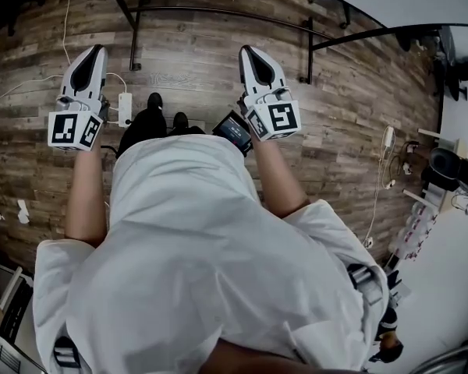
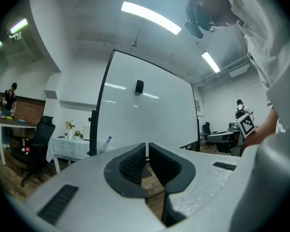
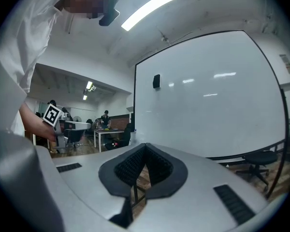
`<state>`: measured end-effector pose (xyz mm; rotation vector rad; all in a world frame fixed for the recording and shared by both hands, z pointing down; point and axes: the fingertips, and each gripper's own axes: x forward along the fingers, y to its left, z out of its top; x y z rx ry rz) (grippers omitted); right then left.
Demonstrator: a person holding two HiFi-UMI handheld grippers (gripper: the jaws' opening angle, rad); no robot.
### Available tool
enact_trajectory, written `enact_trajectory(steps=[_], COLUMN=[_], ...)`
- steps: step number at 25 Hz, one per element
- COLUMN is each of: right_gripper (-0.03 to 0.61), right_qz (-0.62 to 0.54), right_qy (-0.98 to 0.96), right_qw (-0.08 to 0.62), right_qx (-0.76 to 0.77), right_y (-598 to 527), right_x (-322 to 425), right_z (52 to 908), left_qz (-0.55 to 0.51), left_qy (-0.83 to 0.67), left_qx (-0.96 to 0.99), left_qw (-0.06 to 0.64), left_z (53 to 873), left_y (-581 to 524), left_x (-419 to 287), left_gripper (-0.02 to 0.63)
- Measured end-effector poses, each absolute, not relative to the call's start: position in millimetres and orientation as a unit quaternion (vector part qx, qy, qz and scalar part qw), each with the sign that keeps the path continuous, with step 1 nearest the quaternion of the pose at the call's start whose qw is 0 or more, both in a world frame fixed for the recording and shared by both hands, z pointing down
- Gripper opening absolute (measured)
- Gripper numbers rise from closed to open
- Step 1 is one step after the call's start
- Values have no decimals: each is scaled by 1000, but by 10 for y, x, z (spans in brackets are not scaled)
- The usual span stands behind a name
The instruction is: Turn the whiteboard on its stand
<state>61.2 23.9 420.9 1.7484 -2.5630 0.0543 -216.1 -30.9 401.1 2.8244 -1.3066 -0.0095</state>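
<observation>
One whiteboard [image 2: 145,115] stands upright on the wood floor [image 1: 195,57] close ahead, one small dark item [image 2: 139,86] on its face too small to identify, while left gripper [image 2: 147,153] and right gripper [image 3: 145,152] are both clenched, empty.

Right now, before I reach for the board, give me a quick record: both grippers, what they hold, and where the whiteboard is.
left gripper: shut, empty, apart from the board
right gripper: shut, empty, apart from the board
whiteboard: upright on its stand, ahead of both grippers, untouched
on board: small black object stuck near upper middle
</observation>
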Motion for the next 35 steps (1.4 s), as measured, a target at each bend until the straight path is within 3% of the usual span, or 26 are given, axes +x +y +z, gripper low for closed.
enact_trajectory(steps=[35], right_gripper=[-3], right_qz=[-8], right_qy=[-777], right_qw=[43], right_qx=[629], right_y=[496], right_x=[-373], right_z=[4122], left_qz=[-9], left_qy=[-411], left_qx=[911], left_qw=[-5], left_z=[3972], left_y=[-330], left_x=[-3072], left_gripper=[26])
